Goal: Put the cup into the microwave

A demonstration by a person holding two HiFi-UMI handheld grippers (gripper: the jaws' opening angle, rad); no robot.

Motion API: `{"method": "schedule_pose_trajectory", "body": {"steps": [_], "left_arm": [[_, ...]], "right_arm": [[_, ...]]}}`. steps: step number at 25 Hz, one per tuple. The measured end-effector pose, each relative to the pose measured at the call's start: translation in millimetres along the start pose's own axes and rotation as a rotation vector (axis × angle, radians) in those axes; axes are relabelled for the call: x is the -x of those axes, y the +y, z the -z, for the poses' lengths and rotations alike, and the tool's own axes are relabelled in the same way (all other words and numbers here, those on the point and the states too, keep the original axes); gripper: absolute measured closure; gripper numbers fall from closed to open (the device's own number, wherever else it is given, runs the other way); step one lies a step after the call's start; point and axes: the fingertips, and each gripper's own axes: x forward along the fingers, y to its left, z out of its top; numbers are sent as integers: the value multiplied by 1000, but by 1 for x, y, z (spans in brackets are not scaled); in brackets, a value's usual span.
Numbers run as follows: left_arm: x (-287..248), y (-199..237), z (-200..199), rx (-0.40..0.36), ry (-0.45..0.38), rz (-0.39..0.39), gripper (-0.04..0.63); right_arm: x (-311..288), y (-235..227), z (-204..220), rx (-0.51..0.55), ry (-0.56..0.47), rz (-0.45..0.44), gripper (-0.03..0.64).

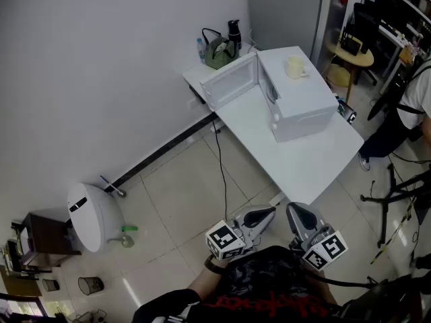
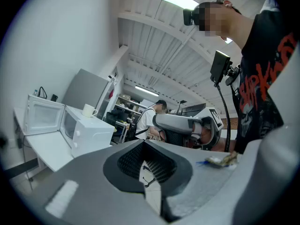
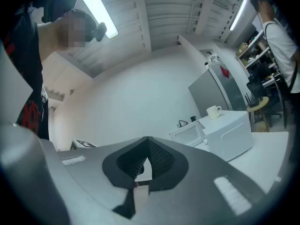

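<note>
A pale cup (image 1: 295,66) stands upright on top of the white microwave (image 1: 306,106), which rests on a white table (image 1: 303,160) with its door (image 1: 231,81) swung open. My left gripper (image 1: 269,211) and right gripper (image 1: 294,208) are held low, close to my body, well short of the table. Both are shut with nothing between the jaws. In the left gripper view the cup (image 2: 89,109) and microwave (image 2: 84,128) lie far off to the left beyond my left gripper (image 2: 146,167). The right gripper view has the cup (image 3: 213,110) on the microwave (image 3: 227,132) at right, past my right gripper (image 3: 143,165).
A green bag (image 1: 219,51) and a black bottle (image 1: 234,29) stand at the table's far corner. A power cable (image 1: 222,173) runs across the tiled floor. A white round bin (image 1: 94,215) sits on the floor at left. Another person (image 1: 411,110) and a black stand (image 1: 394,194) are at right.
</note>
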Motion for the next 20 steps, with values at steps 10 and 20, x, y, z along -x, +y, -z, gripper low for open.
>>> {"method": "schedule_pose_trajectory", "body": {"steps": [10, 20], "left_arm": [[-76, 152, -53, -146, 85, 45, 588], [-162, 279, -106, -102, 123, 259, 459]], "right_arm": [[-133, -110, -25, -39, -82, -25, 617], [-200, -231, -79, -56, -154, 169, 617]]}}
